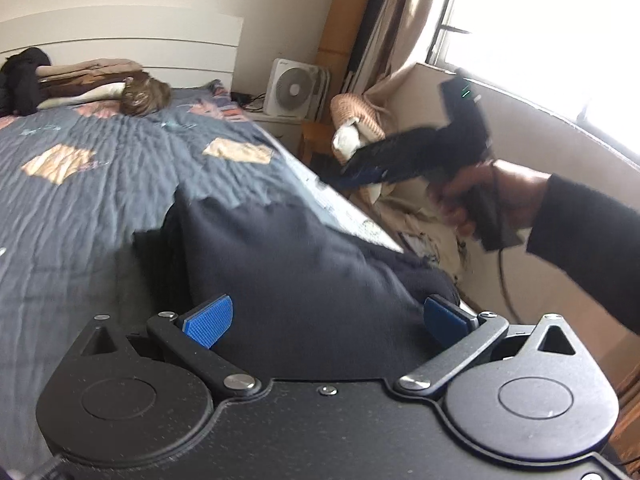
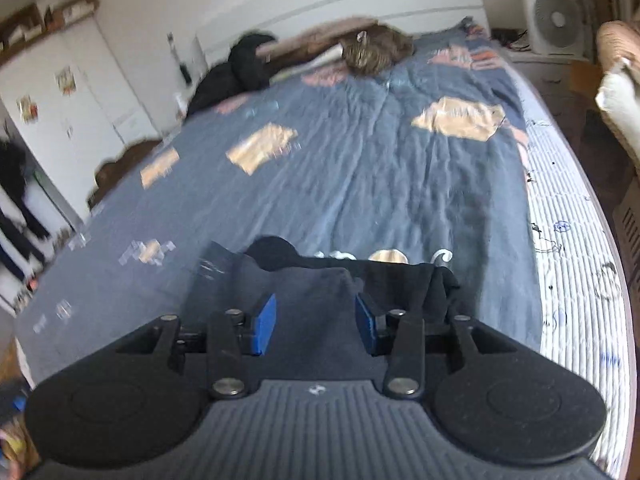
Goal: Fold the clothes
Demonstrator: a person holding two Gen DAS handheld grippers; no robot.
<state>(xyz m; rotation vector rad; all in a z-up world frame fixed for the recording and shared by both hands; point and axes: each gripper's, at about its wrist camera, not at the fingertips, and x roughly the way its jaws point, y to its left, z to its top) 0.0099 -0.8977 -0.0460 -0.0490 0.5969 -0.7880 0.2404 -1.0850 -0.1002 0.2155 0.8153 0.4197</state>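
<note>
A dark navy garment (image 1: 288, 264) lies bunched on the near part of the bed, by its right edge. My left gripper (image 1: 326, 322) is open wide just before it, and its blue pads (image 1: 208, 326) flank the cloth without pressing on it. In the left wrist view a hand in a dark sleeve (image 1: 500, 196) holds my right gripper (image 1: 352, 172), blurred, in the air past the bed's right edge with nothing hanging from it. In the right wrist view my right gripper (image 2: 316, 328) stands open above the same garment (image 2: 320, 280), with its pads (image 2: 264, 330) apart.
The bed's blue-grey patterned quilt (image 2: 360, 168) stretches away to a white headboard (image 1: 120, 40). A pile of dark and tan clothes (image 1: 60, 80) sits there. A white box fan (image 1: 296, 92) and a wicker chair (image 1: 356, 116) stand right of the bed, under a window. White wardrobes (image 2: 60, 100) line the left wall.
</note>
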